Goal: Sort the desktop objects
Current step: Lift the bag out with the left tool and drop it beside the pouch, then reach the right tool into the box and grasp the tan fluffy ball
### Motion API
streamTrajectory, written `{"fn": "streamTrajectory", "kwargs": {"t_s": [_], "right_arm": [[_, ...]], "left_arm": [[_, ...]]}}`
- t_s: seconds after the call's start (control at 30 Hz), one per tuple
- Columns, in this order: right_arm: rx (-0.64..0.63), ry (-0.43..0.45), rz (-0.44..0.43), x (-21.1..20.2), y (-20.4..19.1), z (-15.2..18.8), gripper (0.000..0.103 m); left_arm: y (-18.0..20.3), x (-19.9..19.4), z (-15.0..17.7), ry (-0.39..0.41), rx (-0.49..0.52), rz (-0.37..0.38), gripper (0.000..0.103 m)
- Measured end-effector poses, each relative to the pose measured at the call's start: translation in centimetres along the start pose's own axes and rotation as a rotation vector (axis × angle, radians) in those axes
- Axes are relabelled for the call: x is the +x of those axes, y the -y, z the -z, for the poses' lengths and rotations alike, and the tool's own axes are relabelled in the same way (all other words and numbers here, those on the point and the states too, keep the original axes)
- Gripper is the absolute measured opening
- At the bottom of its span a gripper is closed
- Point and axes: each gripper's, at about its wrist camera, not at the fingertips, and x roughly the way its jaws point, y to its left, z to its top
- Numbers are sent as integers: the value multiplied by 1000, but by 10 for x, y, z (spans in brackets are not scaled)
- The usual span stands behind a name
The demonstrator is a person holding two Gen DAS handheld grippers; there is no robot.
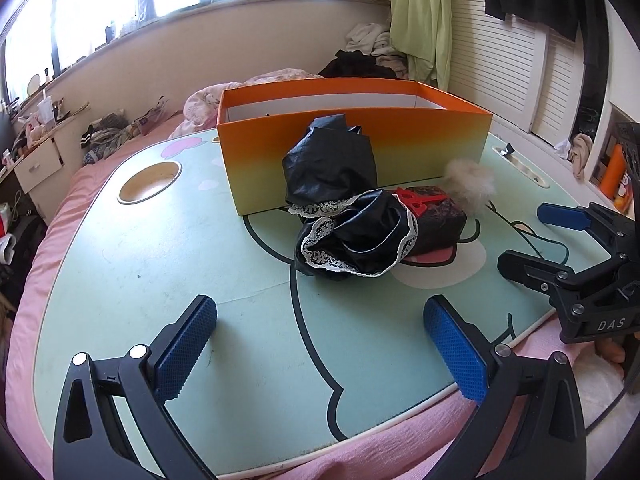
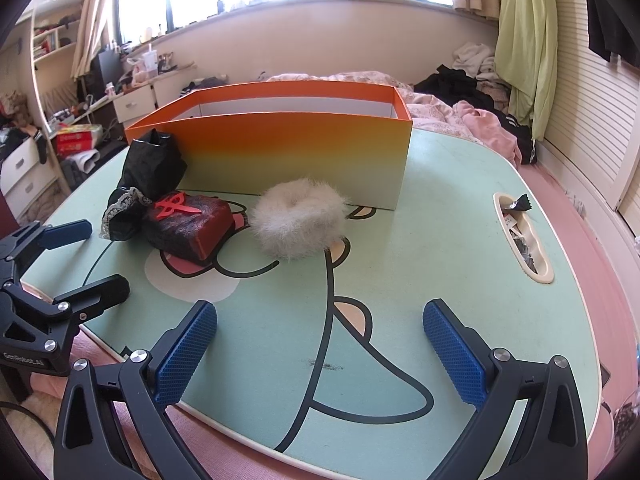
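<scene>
An open orange-to-yellow box (image 1: 352, 152) (image 2: 292, 152) stands at the back of the green lap table (image 1: 160, 264) (image 2: 420, 280). In front of it lie a black lace-trimmed garment (image 1: 352, 240) (image 2: 136, 184), a dark red box with a red ornament (image 1: 436, 216) (image 2: 188, 226) and a white fluffy ring (image 1: 472, 184) (image 2: 300, 220). My left gripper (image 1: 320, 344) (image 2: 84, 256) is open and empty near the table's front edge, short of the garment. My right gripper (image 2: 320, 348) (image 1: 528, 236) is open and empty, short of the fluffy ring.
The table rests on a pink bed (image 1: 80, 184). It has a round cup recess (image 1: 150, 182) at the left and an oblong slot (image 2: 520, 240) with wrappers at the right. Clothes (image 2: 464, 84) are piled behind the box. Drawers and clutter (image 2: 24, 176) stand at left.
</scene>
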Motion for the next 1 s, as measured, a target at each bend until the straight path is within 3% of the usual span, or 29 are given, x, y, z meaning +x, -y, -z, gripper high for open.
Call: {"fn": "streamTrajectory", "kwargs": {"t_s": [0.17,0.33,0.47,0.53,0.6,0.7,0.8,0.93,1.0], "right_arm": [[2,3,0,-1,1,0,102],[27,79,-25,-19,16,-8,86],[122,186,-87,-54,40,-56,80],[196,125,-170,-47,53,-99,71],[232,15,-218,-20,54,-137,49],[227,-151,-275,38,32,-178,38],[138,-243,-252,83,-4,-196,38],[90,-372,-88,140,-29,-190,40],[42,-344,8,147,-36,-190,57]], "left_arm": [[0,5,0,0,-1,0,103],[3,0,0,1,0,0,103],[6,5,0,2,0,0,103],[5,3,0,2,0,-1,103],[6,3,0,2,0,0,103],[5,4,1,5,1,1,103],[5,9,-2,8,2,1,103],[-4,-1,1,17,4,5,103],[-11,-5,2,21,4,7,103]]}}
